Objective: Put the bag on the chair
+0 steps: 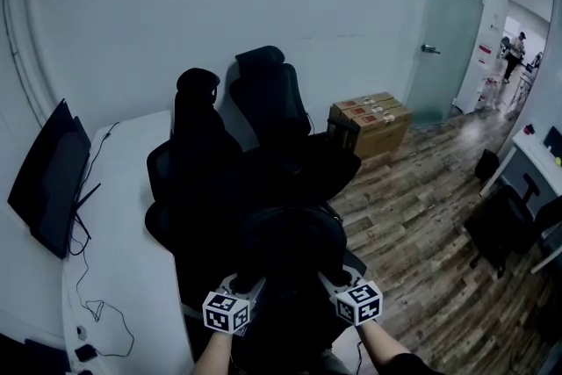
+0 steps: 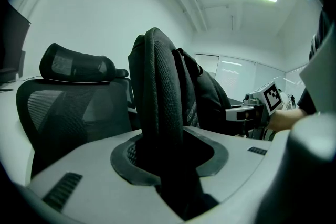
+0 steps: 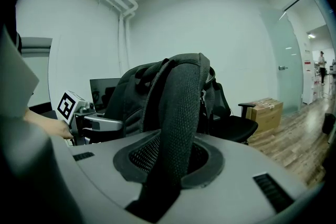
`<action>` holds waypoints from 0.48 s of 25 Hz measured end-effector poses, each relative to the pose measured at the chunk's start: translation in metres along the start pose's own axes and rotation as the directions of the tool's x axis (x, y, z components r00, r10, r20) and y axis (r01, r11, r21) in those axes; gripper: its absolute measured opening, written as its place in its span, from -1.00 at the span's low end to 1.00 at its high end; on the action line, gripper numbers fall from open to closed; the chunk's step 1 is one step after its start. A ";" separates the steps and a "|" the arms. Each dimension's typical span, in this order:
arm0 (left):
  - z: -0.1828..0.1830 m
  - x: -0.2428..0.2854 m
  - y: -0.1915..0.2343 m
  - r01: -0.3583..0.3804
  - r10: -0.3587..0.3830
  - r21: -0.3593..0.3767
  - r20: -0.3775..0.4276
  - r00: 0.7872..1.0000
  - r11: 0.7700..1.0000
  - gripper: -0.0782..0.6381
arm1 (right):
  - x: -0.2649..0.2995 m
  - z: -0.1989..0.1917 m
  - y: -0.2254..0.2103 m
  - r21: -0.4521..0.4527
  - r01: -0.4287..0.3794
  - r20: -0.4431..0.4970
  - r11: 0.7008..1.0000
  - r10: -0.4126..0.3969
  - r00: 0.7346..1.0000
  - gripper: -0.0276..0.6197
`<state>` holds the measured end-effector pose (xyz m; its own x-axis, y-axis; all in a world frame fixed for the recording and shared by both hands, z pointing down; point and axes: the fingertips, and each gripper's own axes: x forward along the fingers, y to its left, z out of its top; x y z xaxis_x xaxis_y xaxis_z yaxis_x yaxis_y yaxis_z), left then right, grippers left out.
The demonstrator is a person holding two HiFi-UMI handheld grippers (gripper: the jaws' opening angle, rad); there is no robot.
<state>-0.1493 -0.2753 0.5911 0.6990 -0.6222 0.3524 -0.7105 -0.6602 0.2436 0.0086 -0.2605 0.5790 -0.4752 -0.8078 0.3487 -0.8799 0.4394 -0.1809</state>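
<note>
A black backpack [image 1: 290,246] hangs between my two grippers, low in the middle of the head view. My left gripper [image 1: 246,284] is shut on one padded mesh shoulder strap [image 2: 157,107], and my right gripper [image 1: 332,278] is shut on the other strap [image 3: 181,107]. Each strap runs up out of the jaws, left gripper [image 2: 168,165] and right gripper [image 3: 168,165]. Just beyond the bag stand two black office chairs, the nearer chair [image 1: 195,162] and the farther chair [image 1: 272,101]. The bag hides the nearer chair's seat.
A white desk [image 1: 123,215] with a dark monitor [image 1: 51,176] and loose cables runs along the left. Cardboard boxes [image 1: 373,120] sit by the wall near a glass door [image 1: 443,39]. Another black chair [image 1: 500,228] stands on the wood floor at the right.
</note>
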 end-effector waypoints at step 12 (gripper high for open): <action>-0.033 0.060 0.035 -0.059 0.055 -0.060 -0.062 0.997 0.996 -0.34 | 0.059 -0.035 -0.050 0.032 -0.054 -0.070 0.998 0.056 0.996 -0.59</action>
<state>-0.1350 -0.3218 0.6504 0.6526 -0.6302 0.4206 -0.7538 -0.5963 0.2761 0.0244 -0.3167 0.6408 -0.5219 -0.7524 0.4019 -0.8528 0.4696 -0.2284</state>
